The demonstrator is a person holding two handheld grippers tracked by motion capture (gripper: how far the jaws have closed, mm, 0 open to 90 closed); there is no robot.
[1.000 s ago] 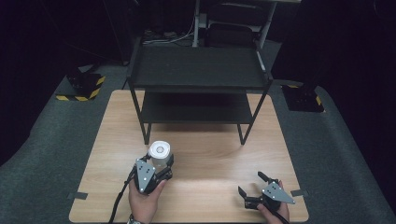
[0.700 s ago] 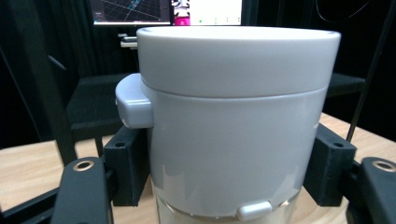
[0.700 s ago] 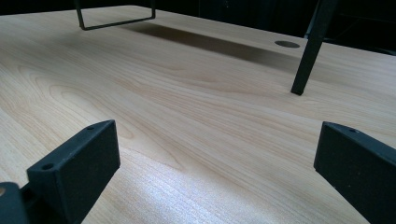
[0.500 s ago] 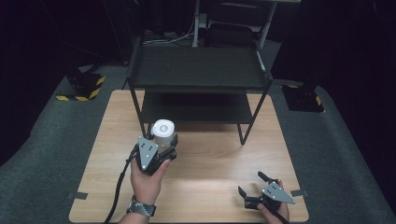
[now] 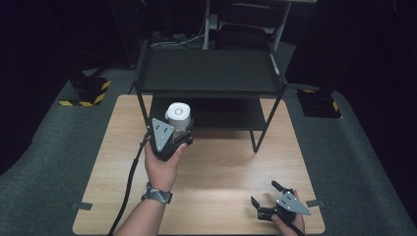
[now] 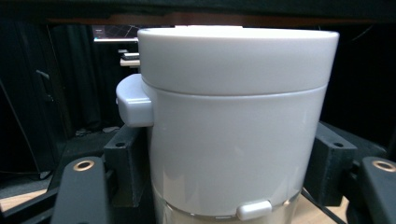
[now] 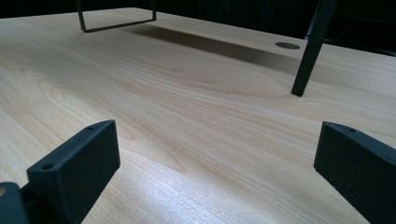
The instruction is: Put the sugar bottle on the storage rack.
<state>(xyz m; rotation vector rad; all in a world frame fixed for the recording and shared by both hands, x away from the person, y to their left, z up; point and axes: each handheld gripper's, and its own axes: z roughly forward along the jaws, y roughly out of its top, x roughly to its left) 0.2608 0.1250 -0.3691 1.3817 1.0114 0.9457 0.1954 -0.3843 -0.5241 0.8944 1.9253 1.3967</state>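
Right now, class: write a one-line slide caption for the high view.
Left gripper holds a white lidded canister before a black two-tier shelf; right gripper rests open on the wooden table.

Light wood-grain counter (image 5: 226, 167), lit from above, glare patch near its middle. Black two-tier metal shelf rack (image 5: 209, 73) stands on the far half of it, thin legs. Grey carpet floor (image 5: 49, 162) all round. Black blocks with yellow-black hazard stripes (image 5: 86, 91) left of the rack, another block (image 5: 317, 103) right. Room behind is dark; cables (image 5: 179, 37) and a stand frame (image 5: 246, 19) faintly visible.
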